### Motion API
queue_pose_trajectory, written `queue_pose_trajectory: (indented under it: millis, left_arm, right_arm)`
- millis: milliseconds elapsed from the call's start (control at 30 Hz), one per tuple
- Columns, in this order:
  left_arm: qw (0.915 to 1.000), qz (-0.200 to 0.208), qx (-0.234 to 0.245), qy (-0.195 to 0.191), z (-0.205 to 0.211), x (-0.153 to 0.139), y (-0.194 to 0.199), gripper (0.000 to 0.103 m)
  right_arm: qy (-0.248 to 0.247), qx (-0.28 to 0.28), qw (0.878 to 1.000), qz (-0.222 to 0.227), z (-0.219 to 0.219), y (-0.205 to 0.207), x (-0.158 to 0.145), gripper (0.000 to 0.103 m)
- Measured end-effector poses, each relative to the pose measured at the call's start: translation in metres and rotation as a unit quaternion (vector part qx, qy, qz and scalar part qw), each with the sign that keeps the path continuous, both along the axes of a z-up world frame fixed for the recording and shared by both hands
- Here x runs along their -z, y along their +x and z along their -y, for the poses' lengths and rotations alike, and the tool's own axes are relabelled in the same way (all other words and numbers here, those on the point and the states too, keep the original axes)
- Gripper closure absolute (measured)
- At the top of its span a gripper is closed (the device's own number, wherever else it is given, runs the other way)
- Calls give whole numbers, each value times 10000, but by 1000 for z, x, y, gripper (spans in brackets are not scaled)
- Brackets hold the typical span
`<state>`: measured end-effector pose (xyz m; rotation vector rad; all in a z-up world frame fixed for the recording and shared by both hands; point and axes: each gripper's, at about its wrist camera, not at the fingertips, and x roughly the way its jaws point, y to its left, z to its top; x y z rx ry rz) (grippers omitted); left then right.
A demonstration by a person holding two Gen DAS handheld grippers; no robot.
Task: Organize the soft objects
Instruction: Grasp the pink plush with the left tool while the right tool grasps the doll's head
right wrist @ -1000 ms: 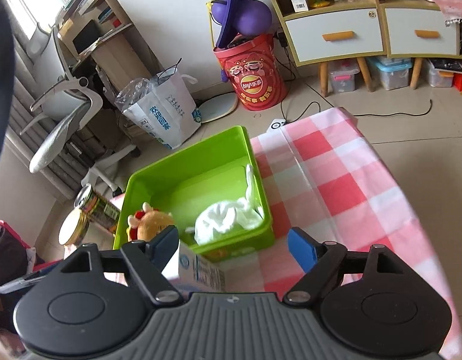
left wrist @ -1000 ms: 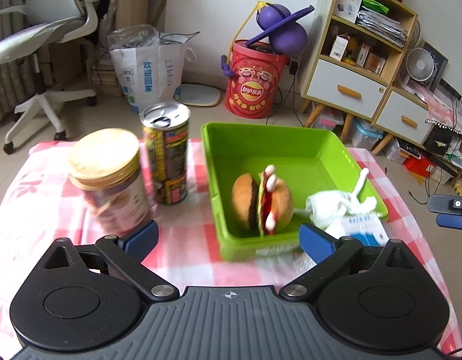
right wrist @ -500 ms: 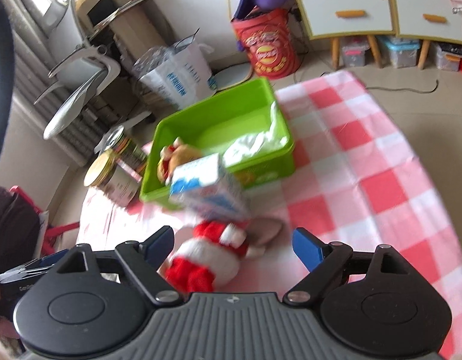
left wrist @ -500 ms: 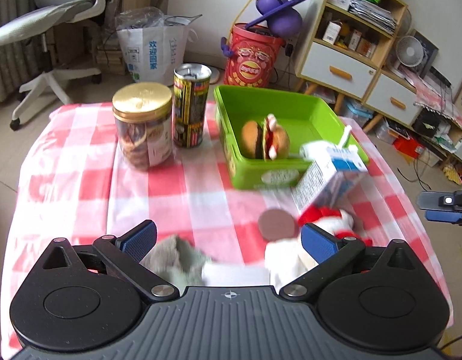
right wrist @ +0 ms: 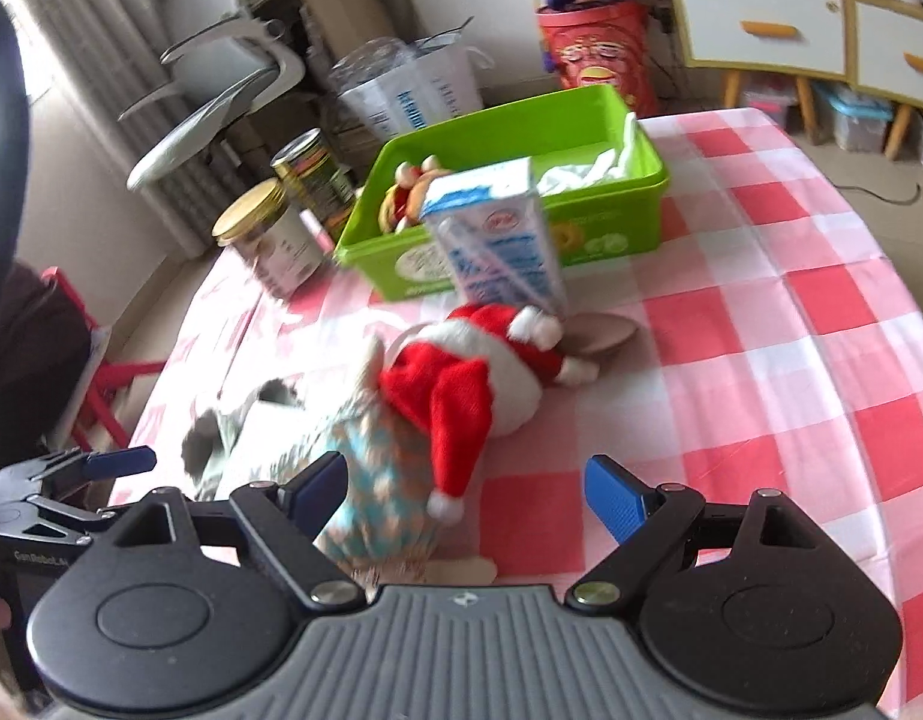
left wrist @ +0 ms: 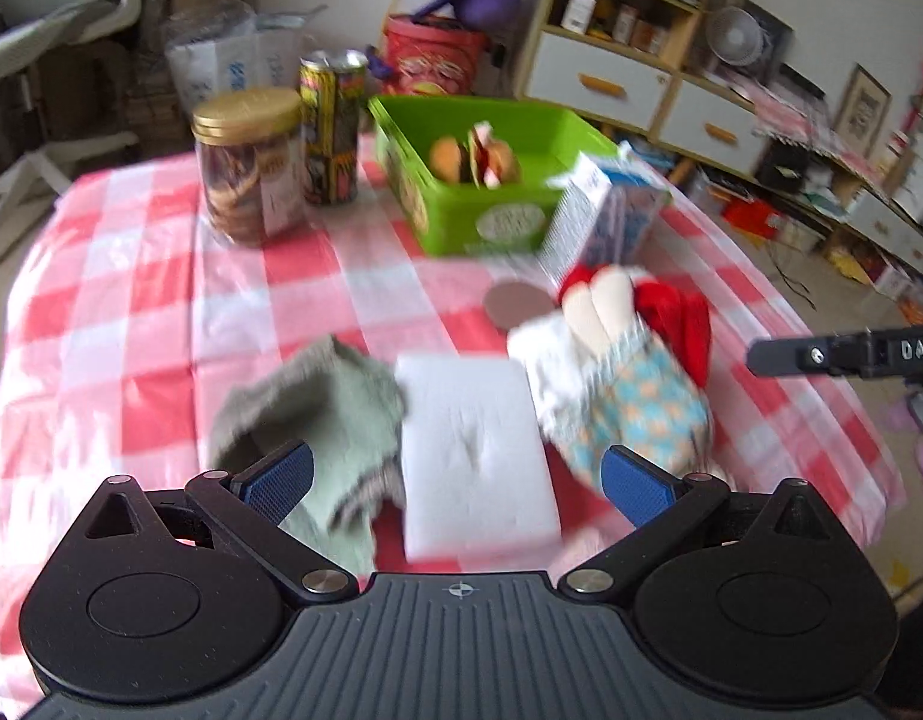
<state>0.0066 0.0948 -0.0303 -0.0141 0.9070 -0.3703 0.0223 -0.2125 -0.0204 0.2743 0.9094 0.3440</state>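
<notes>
While we are pulling both grippers back from the green bin (left wrist: 461, 222), the view is widening: a second ago only the bin, the jar and the can were filling the left wrist view, and now the near edge of the checked table (left wrist: 131, 276) is showing with three soft things still waiting on it. We are reading that as one drop-off finished and the next pick about to begin. The left gripper (left wrist: 455, 474) is hanging wide and empty over the near edge, with a white sponge block (left wrist: 473, 444) lying between its fingers and a crumpled grey-green cloth (left wrist: 317, 414) just beside it toward the left edge. The right gripper (right wrist: 461, 492) is also spread wide and holding nothing, and the Santa doll (right wrist: 455, 396) is lying on its side in front of it, red hat toward the bin, patterned body nearest us. Inside the bin, the plush burger (left wrist: 473, 159) and a white cloth (right wrist: 587, 171) are already resting. A milk carton (left wrist: 605, 216) is standing tilted against the bin's near wall, touching the doll's head, with a brown disc (left wrist: 515, 303) beside it; the cookie jar (left wrist: 251, 168) and tall can (left wrist: 332, 129) are standing toward the far left corner.
</notes>
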Motion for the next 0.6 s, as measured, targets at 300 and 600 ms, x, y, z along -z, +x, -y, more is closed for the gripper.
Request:
queue_pose_trajectory:
  millis: [300,600]
  left_arm:
    - [9955,-186,923,-85,-5,27,-33,5]
    - [9909,-234,1320,-119,-4,56,-57,7]
  right_arm:
    - [-130,-602,9973,390,-30,-28,17,49]
    - [-361,-1154,9888,872,-49,-58,40,49]
